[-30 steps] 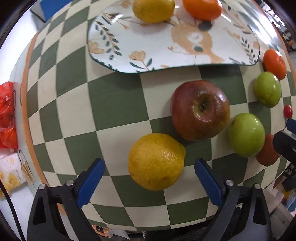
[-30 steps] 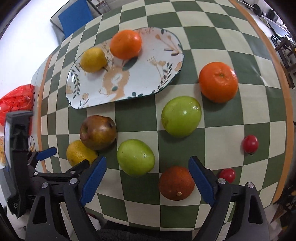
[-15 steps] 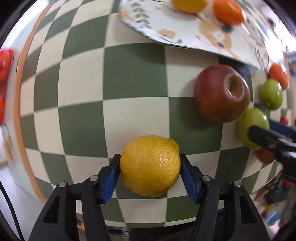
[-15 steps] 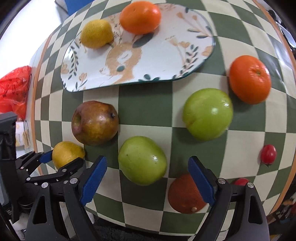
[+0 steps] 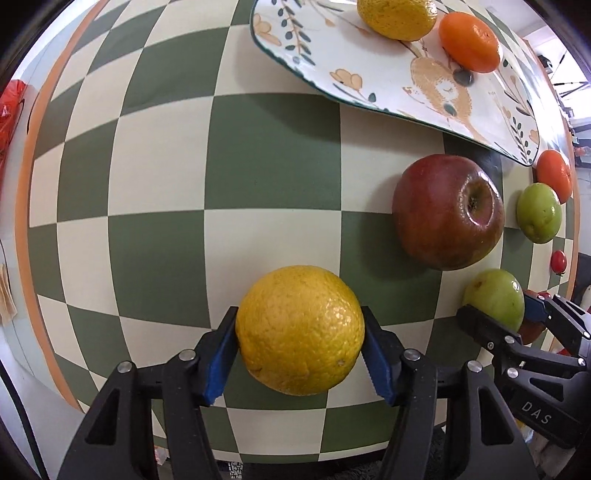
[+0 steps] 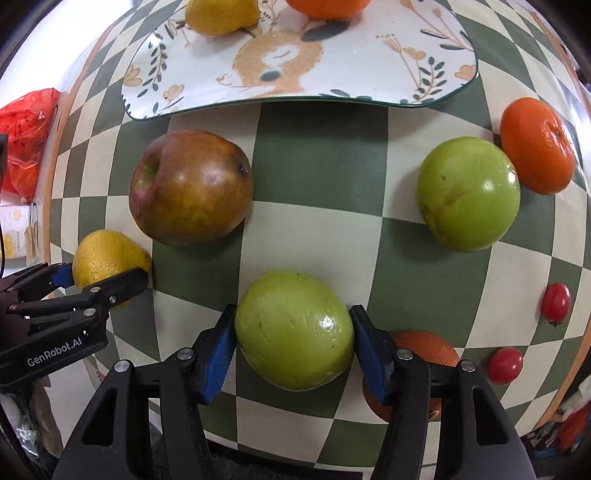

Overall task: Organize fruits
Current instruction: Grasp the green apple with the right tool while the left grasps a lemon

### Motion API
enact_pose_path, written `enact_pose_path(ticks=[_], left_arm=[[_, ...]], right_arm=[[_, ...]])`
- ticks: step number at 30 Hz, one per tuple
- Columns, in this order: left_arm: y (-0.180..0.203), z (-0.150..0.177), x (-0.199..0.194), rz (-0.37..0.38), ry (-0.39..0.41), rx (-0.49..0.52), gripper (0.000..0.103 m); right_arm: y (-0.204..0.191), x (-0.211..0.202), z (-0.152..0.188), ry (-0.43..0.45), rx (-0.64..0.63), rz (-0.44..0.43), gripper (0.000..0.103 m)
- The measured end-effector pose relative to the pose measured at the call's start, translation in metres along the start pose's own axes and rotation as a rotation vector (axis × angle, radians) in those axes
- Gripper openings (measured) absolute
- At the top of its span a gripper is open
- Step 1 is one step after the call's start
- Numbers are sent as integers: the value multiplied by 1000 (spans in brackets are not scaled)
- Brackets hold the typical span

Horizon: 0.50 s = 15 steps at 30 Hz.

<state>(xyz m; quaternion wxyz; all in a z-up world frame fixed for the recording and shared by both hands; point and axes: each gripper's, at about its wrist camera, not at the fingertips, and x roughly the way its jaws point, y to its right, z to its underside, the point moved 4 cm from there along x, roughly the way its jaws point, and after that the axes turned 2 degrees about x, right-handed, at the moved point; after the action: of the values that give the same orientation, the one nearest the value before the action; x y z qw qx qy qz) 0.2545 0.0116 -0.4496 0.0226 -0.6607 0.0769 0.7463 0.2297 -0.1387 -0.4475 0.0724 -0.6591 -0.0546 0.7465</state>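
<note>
Both hand-held grippers are seen lower and closed in since the earlier frames — a second ago each stood wide above its fruit. The left hand-held gripper [image 5: 299,350] is now clamped on the yellow citrus [image 5: 300,329], blue pads [image 5: 221,356] pressed to both flanks. The right hand-held gripper's [image 6: 293,345] jaws are closing on the near green apple [image 6: 293,330], which sits between the pads with contact on both sides.

Both fruits are judged to rest on the checkered surface [image 5: 159,192]; no lift is evident.

The patterned plate [image 6: 369,59] lies straight ahead of both grippers, at the far side of the surface, already carrying a yellow fruit [image 6: 221,14] and an orange one [image 5: 470,41]. Bare plate is seen on its right half — nearer the right hand. The red apple [image 6: 190,186] lies between the citrus and the plate in the right wrist view, so a lift before travel is judged necessary. Neither held fruit shows a marked long axis.
</note>
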Motion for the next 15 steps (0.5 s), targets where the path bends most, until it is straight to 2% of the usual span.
enact_pose_path(ticks=[2, 8, 12, 15], left_arm=[[0, -7, -1, -10, 9, 11, 59], [7, -2, -12, -30, 64, 27, 59], [14, 7, -33, -83, 154, 64, 59], [14, 7, -52, -88, 212, 66, 59]], right_arm=[[0, 0, -1, 4, 11, -4, 63], [5, -2, 1, 17, 10, -10, 62], [10, -6, 10, 16, 18, -20, 62], [10, -17, 18, 33, 24, -42, 62]])
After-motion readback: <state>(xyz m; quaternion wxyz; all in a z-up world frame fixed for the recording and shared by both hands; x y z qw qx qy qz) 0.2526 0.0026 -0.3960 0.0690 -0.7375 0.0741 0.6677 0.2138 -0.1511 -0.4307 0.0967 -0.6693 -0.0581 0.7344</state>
